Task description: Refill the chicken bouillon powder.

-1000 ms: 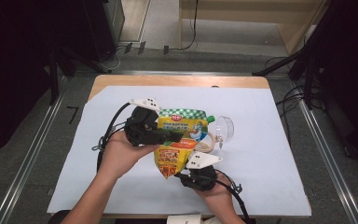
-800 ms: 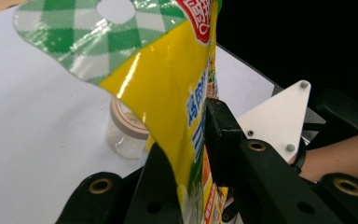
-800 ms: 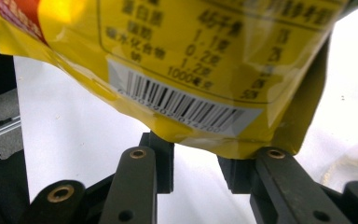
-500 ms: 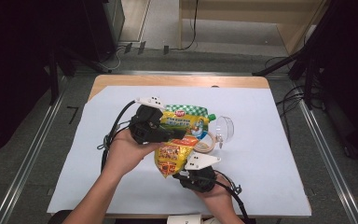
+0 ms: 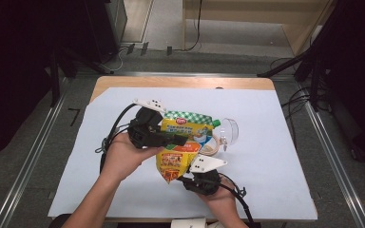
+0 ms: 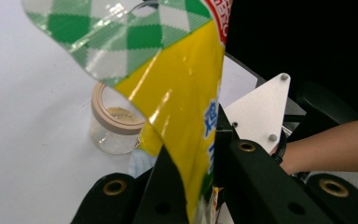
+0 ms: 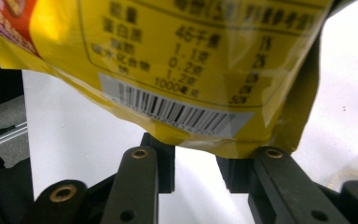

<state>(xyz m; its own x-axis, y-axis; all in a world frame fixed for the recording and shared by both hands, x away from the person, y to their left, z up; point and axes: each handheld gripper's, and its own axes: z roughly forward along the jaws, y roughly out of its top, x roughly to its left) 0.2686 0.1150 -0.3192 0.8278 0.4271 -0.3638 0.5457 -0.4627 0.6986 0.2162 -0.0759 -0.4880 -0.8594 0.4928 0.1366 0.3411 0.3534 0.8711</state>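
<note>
A yellow pouch with a green checked top hangs over the middle of the white sheet. My left gripper comes in from the left and is shut on it. Its jaws have just been closing tighter, and in the left gripper view the pouch is pinched between them. My right gripper sits just below the pouch's bottom end. In the right gripper view its jaws stand apart, with the pouch's barcoded bottom edge just above the tips. A small glass jar with a beige rim stands behind the pouch.
A clear domed lid lies right of the jar. The white sheet covers a wooden table. Metal rails run along both sides, and cables trail from each gripper toward the near edge.
</note>
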